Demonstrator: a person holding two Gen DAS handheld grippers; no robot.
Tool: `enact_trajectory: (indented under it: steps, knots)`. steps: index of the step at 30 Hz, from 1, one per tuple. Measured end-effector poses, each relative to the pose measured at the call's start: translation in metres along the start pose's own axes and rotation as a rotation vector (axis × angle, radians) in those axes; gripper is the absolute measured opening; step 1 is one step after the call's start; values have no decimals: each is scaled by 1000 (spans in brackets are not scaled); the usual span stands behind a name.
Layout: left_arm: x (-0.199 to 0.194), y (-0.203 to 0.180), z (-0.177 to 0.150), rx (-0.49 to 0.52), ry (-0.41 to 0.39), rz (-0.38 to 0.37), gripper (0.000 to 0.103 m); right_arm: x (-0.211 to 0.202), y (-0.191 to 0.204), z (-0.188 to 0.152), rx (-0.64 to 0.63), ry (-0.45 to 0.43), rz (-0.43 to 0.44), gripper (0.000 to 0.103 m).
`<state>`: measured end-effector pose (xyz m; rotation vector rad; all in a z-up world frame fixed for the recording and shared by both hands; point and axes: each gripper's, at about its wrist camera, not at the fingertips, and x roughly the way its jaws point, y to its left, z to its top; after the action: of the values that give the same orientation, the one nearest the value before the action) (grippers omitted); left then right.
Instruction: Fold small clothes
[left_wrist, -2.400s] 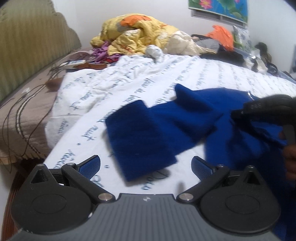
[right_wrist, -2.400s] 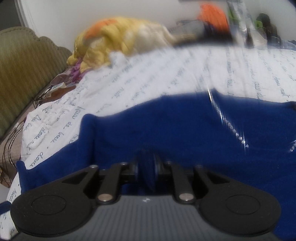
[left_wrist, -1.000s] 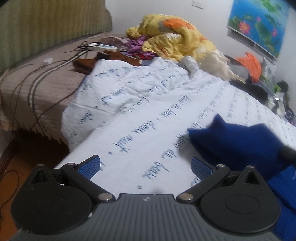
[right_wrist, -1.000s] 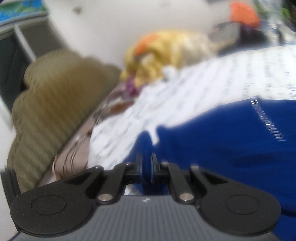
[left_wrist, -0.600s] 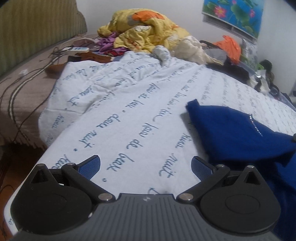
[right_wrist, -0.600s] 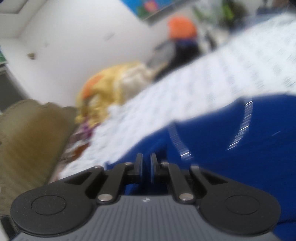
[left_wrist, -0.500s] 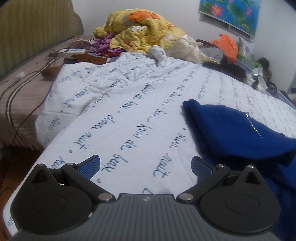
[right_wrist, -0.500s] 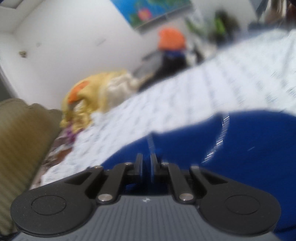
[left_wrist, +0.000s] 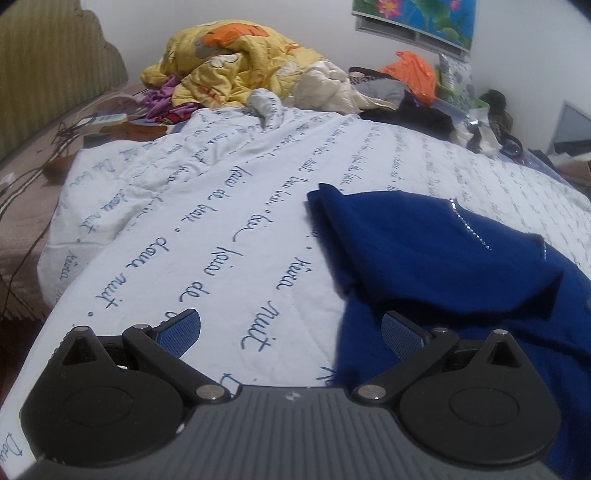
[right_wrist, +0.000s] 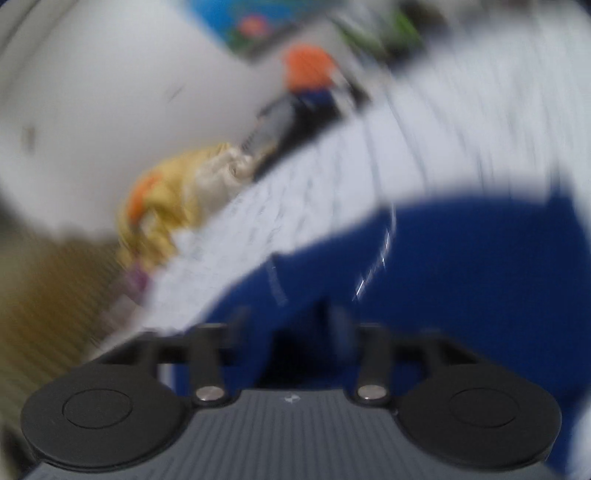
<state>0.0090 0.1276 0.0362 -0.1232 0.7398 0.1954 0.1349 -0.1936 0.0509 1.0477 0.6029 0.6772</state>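
We see the blue garment (left_wrist: 436, 258) bunched, one layer folded over, rhinestone line showing | lying on our white script-printed bedsheet (left_wrist: 221, 206) | left gripper (left_wrist: 291, 328) spread, empty | right gripper (right_wrist: 288, 332) blurred, apparently parted over blue cloth | yellow quilt (left_wrist: 229, 55) beyond.

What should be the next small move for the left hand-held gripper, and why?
Probably move the left hand-held gripper right, toward the blue garment and its near edge. Its jaws stand wide open over the white sheet, holding nothing, while the garment lies bunched, only partly folded.
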Motion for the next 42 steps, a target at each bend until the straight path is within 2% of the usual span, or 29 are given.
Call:
enact_trajectory:
  steps: [2, 3, 5, 9, 12, 15, 16, 17, 18, 19, 20, 21, 23, 25, 29, 30, 32, 34, 37, 39, 40, 41, 42]
  knots:
    - [2, -6, 4, 16, -3, -10, 103, 4, -23, -5, 217, 19, 141, 86]
    - [3, -9, 6, 23, -6, -14, 103, 8, -30, -8, 303, 24, 174, 86]
    - [5, -17, 11, 32, -11, -22, 103, 20, -37, -14, 409, 42, 180, 86]
    - [2, -29, 14, 35, -27, -56, 103, 48, -38, -23, 478, 58, 133, 86]
    - [2, -36, 10, 52, -21, -63, 103, 64, -39, -23, 485, 16, 85, 84]
    - [3, -37, 8, 58, -20, -57, 103, 71, -36, -19, 478, -29, 82, 84]
    - [3, -35, 8, 55, -20, -54, 103, 74, -33, -17, 457, -35, 68, 80]
    - [4, -34, 8, 50, -18, -50, 103, 76, -30, -15, 423, -41, 39, 62]
    - [4, -31, 9, 44, -16, -49, 103, 79, -28, -13, 398, -35, 8, 48]
    - [5, -29, 10, 38, -16, -48, 103, 82, -29, -10, 391, -21, 2, 20]
    - [5, -27, 11, 32, -18, -45, 103, 84, -29, -10, 385, -11, 2, 8]
    - [5, -25, 12, 29, -19, -42, 103, 83, -27, -8, 350, -14, -15, 8]
    - [5, -22, 15, 23, -25, -34, 103, 73, -11, -4, 202, -47, -65, 5]
    - [5, -20, 16, 18, -26, -31, 103, 53, 14, -3, -7, -115, -116, 5]
    - [8, -19, 17, 25, -19, -25, 103, 12, 54, -18, -462, -309, -291, 5]
    - [10, -19, 16, 28, -15, -24, 103, 4, 55, -24, -544, -325, -330, 5]
    - [16, -19, 15, 30, 1, -21, 103, 1, 48, -29, -622, -282, -395, 5]
    - [20, -21, 13, 33, 13, -25, 103, -1, 28, -28, -565, -199, -403, 6]
    - [24, -26, 11, 48, 21, -26, 103, -7, -10, -15, -324, -136, -324, 10]
    - [25, -31, 10, 63, 20, -24, 103, -14, -37, -5, -136, -117, -257, 22]
    - [25, -33, 10, 69, 18, -23, 103, -16, -48, -2, -51, -114, -217, 39]
    - [25, -35, 11, 74, 14, -23, 103, -18, -58, -1, 29, -122, -157, 50]
    - [25, -38, 12, 76, 11, -24, 103, -20, -64, 0, 90, -135, -105, 54]
